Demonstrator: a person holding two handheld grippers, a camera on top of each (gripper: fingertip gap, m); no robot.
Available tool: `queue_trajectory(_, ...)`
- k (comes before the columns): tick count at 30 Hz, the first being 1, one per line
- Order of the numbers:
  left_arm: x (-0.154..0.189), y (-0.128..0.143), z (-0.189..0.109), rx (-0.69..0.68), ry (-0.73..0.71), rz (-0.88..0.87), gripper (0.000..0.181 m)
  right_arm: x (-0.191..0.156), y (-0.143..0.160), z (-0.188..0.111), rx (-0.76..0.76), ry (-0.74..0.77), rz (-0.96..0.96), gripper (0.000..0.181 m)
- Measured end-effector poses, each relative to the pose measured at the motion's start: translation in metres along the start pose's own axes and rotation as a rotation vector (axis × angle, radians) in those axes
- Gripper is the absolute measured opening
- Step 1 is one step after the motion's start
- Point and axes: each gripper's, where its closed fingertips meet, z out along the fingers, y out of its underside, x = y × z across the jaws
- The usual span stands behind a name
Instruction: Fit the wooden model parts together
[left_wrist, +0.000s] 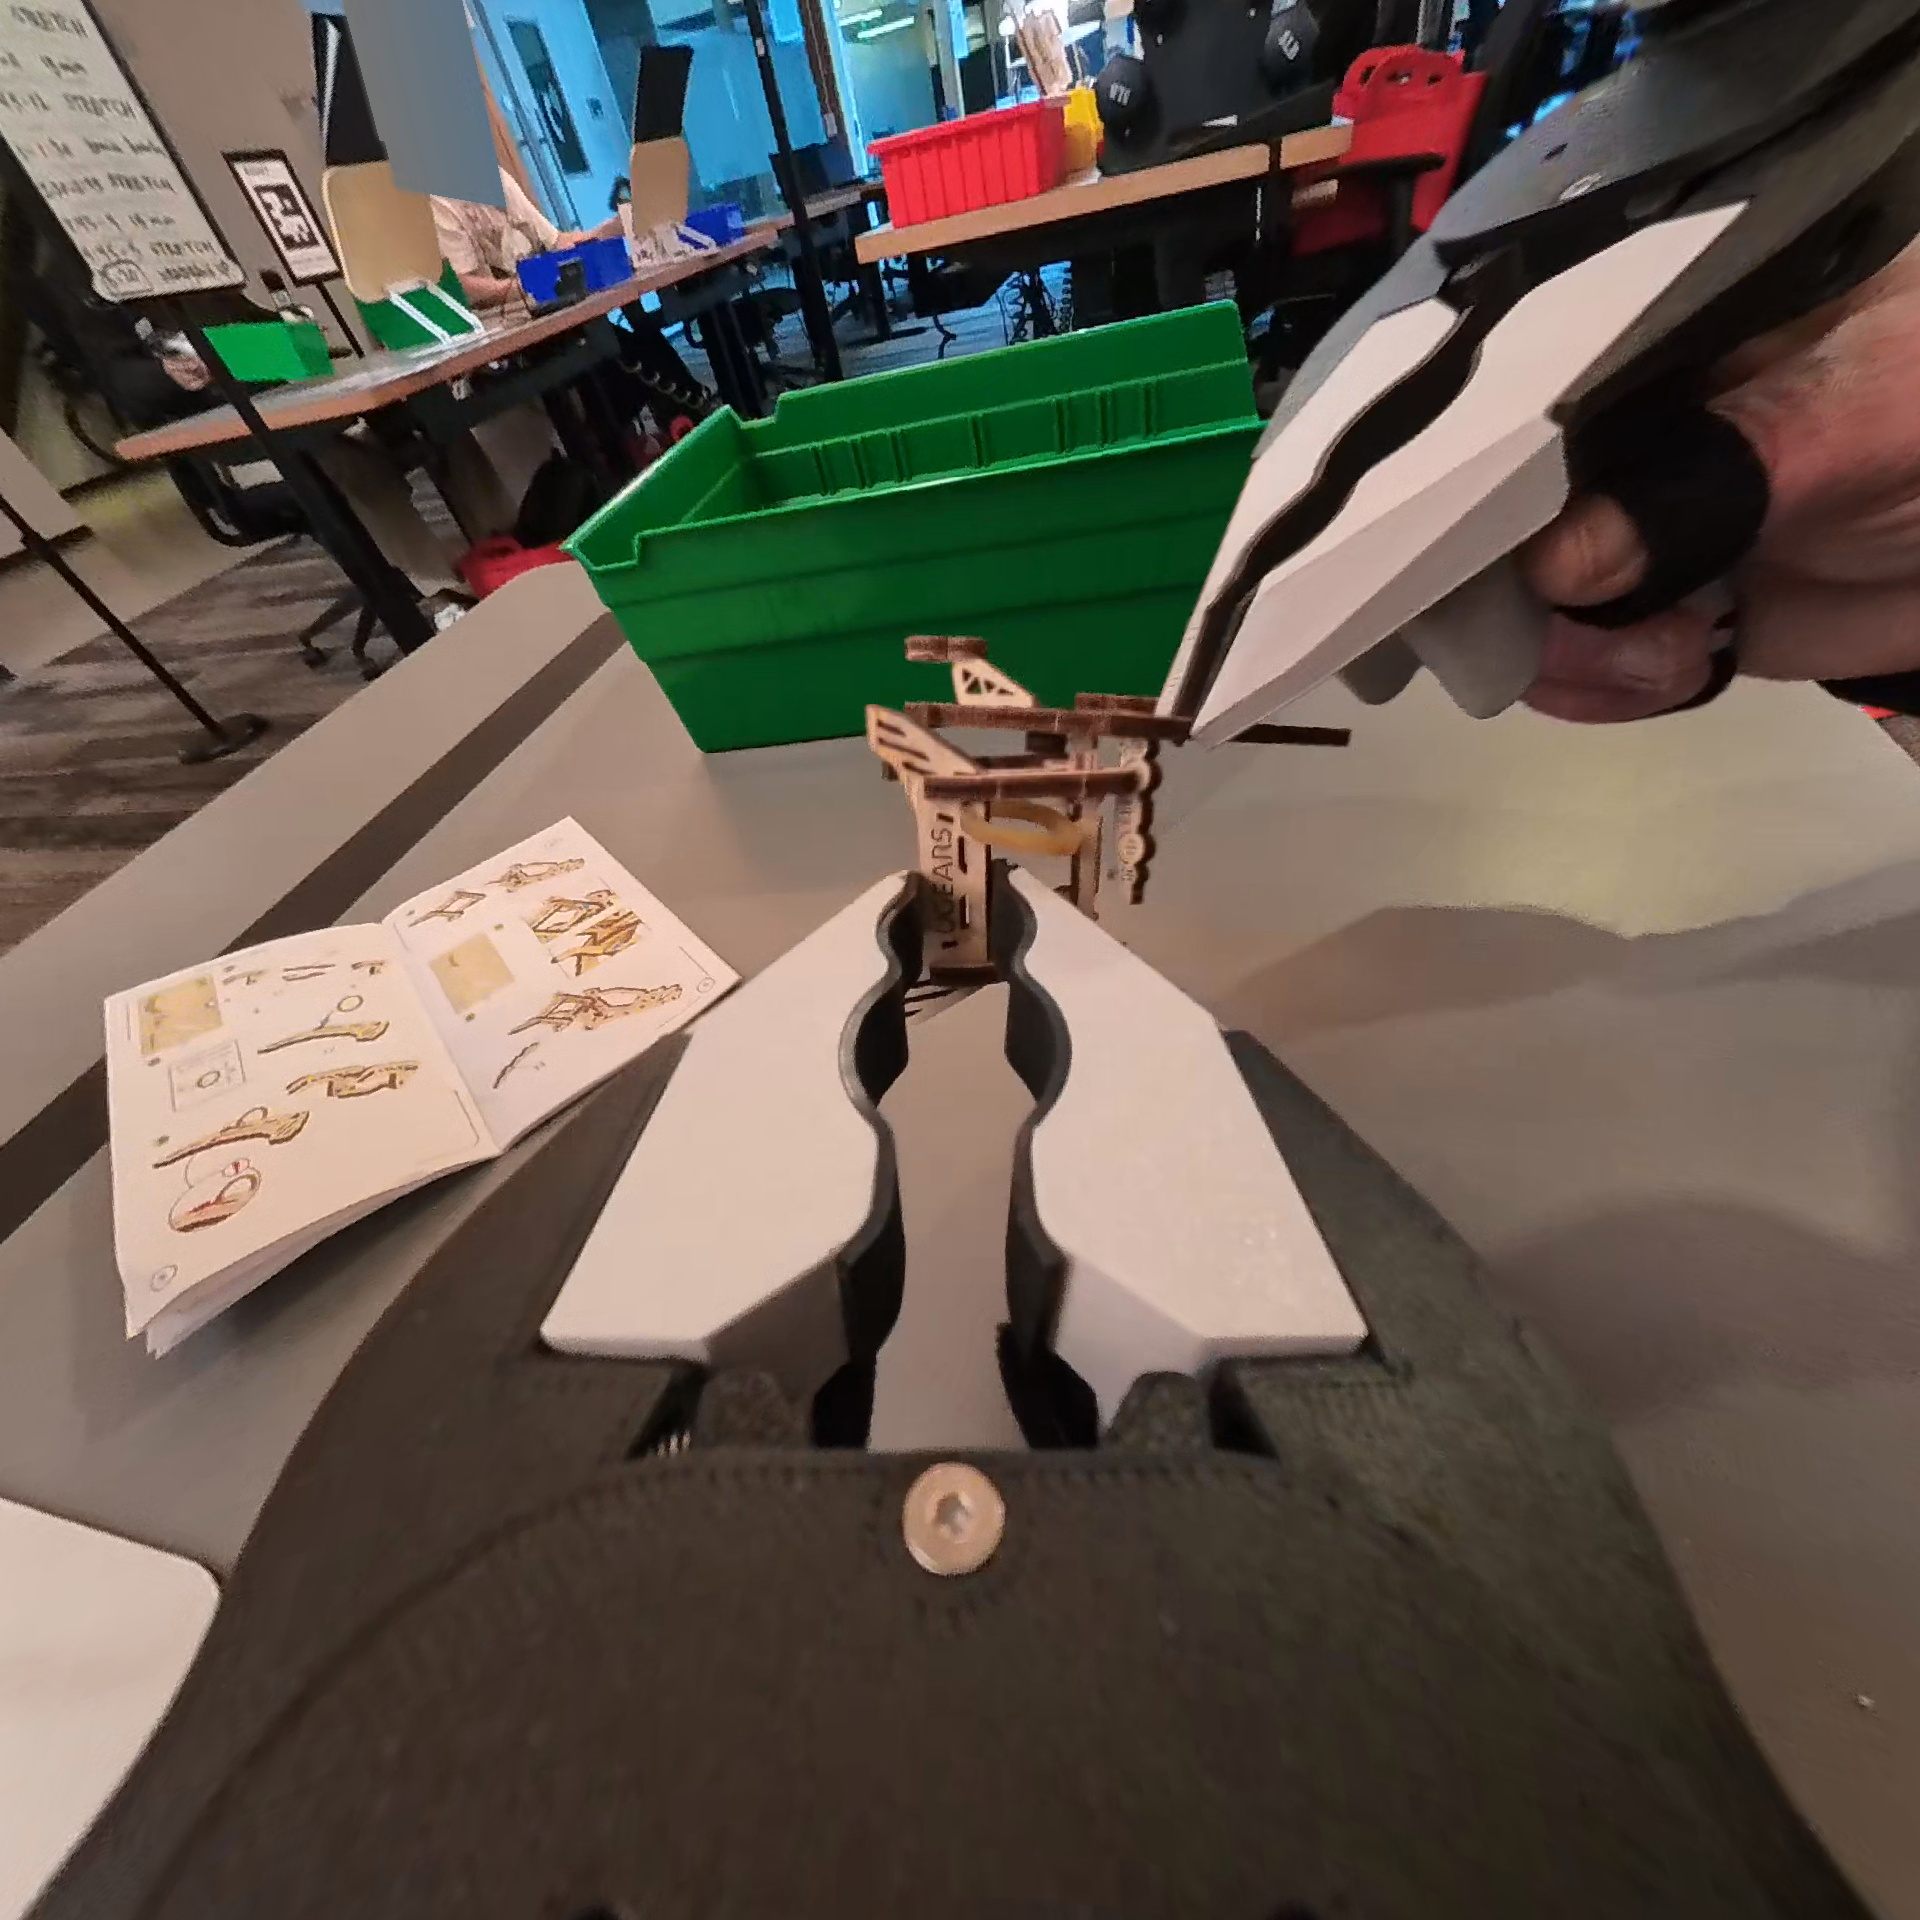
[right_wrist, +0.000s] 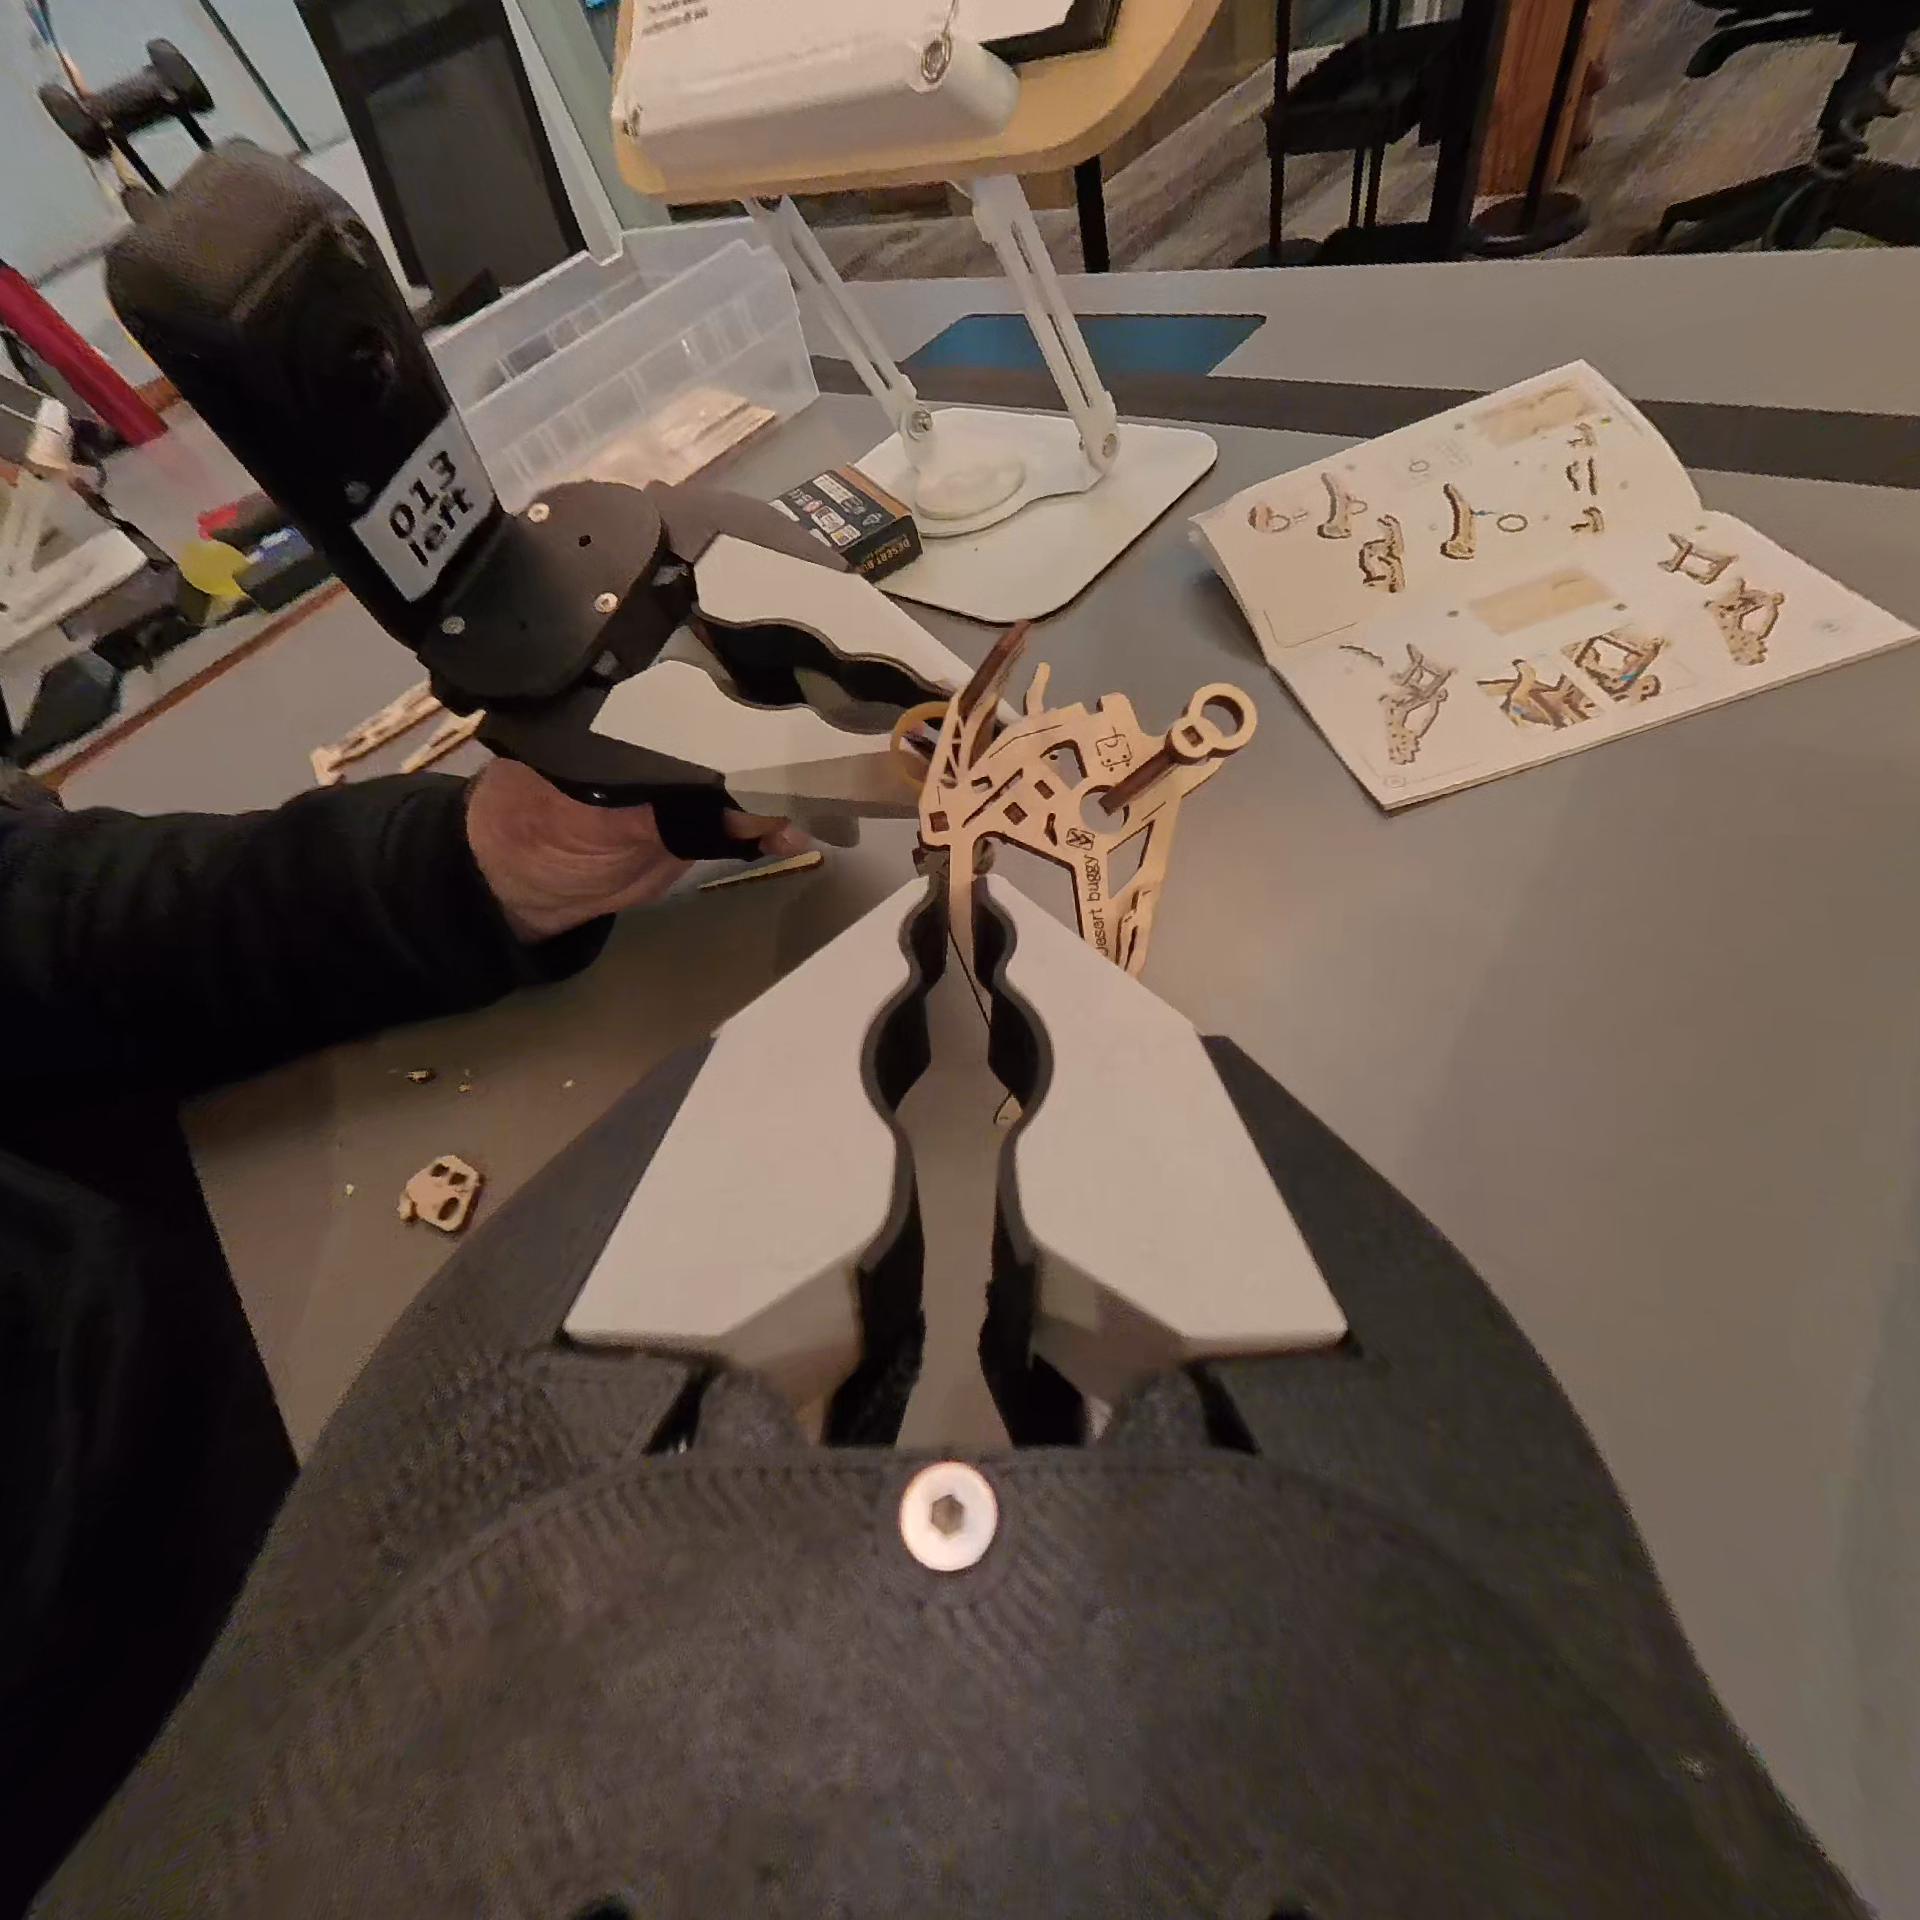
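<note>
Both grippers clamp the wooden model (left_wrist: 1023, 805): left gripper (left_wrist: 961, 899) low, right gripper (right_wrist: 956, 894) seemingly its edge; booklet (left_wrist: 395, 1049) at nine o'clock, green bin (left_wrist: 935, 582) at twelve.

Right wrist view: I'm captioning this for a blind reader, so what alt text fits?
Two hand-held grippers hold a wooden model above a grey table: the right hand-held gripper pinches its lower edge, the left hand-held gripper its upper left. An open instruction booklet lies behind, right.

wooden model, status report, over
Left gripper shut on model. Right gripper shut on its side plate. Nothing in the way.
</note>
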Motion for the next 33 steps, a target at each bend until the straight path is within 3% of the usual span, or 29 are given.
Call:
queue_trajectory(23,-0.001,-0.001,-0.003,0.052,0.048,-0.019,0.010,0.002,-0.005,-0.005,-0.046,-0.008,-0.067,0.001)
queue_trajectory(33,-0.008,-0.003,-0.006,0.038,-0.045,0.068,0.010,-0.002,-0.007,0.003,-0.072,0.030,-0.032,0.001)
